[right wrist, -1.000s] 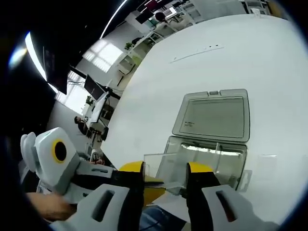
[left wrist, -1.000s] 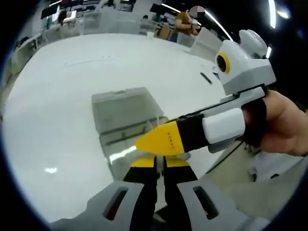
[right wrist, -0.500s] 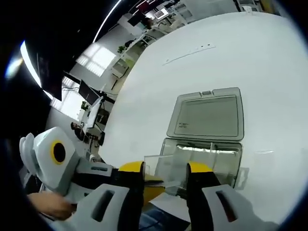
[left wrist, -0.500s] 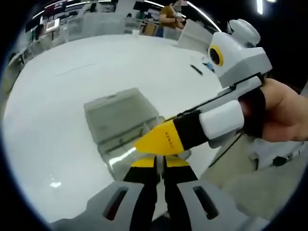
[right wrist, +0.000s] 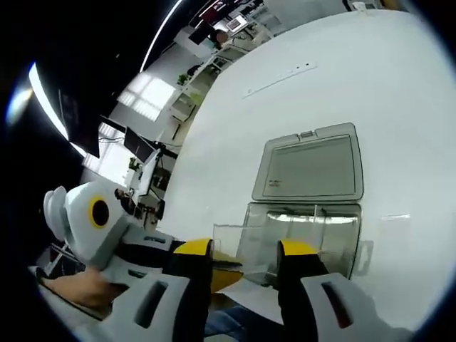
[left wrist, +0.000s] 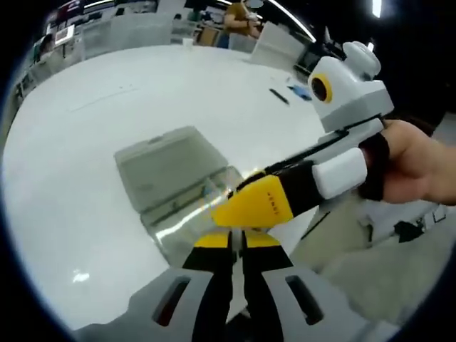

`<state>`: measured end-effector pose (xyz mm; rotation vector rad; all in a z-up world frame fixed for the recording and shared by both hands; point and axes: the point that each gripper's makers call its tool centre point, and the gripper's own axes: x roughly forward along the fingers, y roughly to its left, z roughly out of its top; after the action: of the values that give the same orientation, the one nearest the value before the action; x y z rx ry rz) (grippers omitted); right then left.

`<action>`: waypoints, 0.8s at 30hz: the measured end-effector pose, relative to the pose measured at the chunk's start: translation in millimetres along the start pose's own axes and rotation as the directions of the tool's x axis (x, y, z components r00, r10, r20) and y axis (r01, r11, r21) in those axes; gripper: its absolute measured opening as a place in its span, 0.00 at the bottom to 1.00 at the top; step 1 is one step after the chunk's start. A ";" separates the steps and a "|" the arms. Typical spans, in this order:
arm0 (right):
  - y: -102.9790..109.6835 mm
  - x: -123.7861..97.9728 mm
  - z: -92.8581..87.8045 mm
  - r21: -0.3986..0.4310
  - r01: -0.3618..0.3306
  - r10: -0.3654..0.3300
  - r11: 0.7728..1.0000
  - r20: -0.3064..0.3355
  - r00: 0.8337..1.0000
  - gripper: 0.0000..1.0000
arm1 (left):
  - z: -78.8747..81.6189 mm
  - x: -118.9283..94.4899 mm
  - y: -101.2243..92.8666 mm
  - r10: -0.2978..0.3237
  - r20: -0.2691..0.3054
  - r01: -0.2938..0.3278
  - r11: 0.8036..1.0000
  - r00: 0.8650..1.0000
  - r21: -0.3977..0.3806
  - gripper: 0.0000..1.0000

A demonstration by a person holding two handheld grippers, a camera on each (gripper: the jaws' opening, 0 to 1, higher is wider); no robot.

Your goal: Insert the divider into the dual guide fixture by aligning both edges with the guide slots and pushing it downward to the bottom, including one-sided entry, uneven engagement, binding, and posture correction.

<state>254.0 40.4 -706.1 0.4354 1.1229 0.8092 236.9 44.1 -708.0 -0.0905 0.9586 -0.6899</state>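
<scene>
divider (right wrist: 235, 246) above fixture (right wrist: 303, 235), apparently unseated | left gripper (left wrist: 235, 242) fingers clenched, contents unclear | right gripper (right wrist: 242, 265) fingers spread around divider; grasp uncertain

A clear plastic box fixture (right wrist: 303, 239) sits on the broad white table (right wrist: 399, 92), its hinged lid (right wrist: 311, 173) lying open flat behind it. My right gripper (left wrist: 249, 208) crosses just before my left gripper (left wrist: 237, 246), at the box's near edge. A thin clear divider sheet (right wrist: 226, 244) stands left of the box, between my right jaws.
</scene>
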 end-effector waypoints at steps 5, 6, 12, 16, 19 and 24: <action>9.2 -8.3 4.9 0.007 -0.066 0.066 0.998 0.049 0.997 0.35 | 2.2 -7.8 3.8 -0.029 0.006 0.029 0.999 1.000 -0.017 0.00; 5.6 -9.6 4.5 -0.001 -0.048 0.048 0.999 0.046 0.998 0.36 | 3.0 -9.6 4.9 -0.029 0.008 0.029 1.000 1.000 -0.008 0.00; 4.0 -17.9 0.5 -0.084 -0.048 0.052 0.995 0.046 0.998 0.36 | 6.5 -14.3 10.7 -0.057 -0.001 0.057 0.996 0.998 -0.065 0.00; 0.5 -19.2 -0.2 -0.149 -0.064 0.070 0.987 0.033 0.997 0.36 | 6.7 -14.3 14.7 -0.047 -0.025 0.044 0.994 0.999 -0.095 0.00; -1.0 -19.5 0.6 -0.252 -0.089 0.094 0.964 0.009 0.996 0.38 | 10.0 -15.0 18.2 -0.022 -0.023 0.019 0.992 0.999 -0.125 0.00; -0.9 -23.3 -1.4 -0.355 -0.134 0.126 0.925 -0.045 0.991 0.39 | 8.7 -15.4 21.3 0.029 -0.049 -0.037 0.982 0.998 -0.185 0.00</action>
<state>248.3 22.0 -692.9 0.1965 0.9459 1.1138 248.5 67.8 -699.5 -0.2237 1.0651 -0.5730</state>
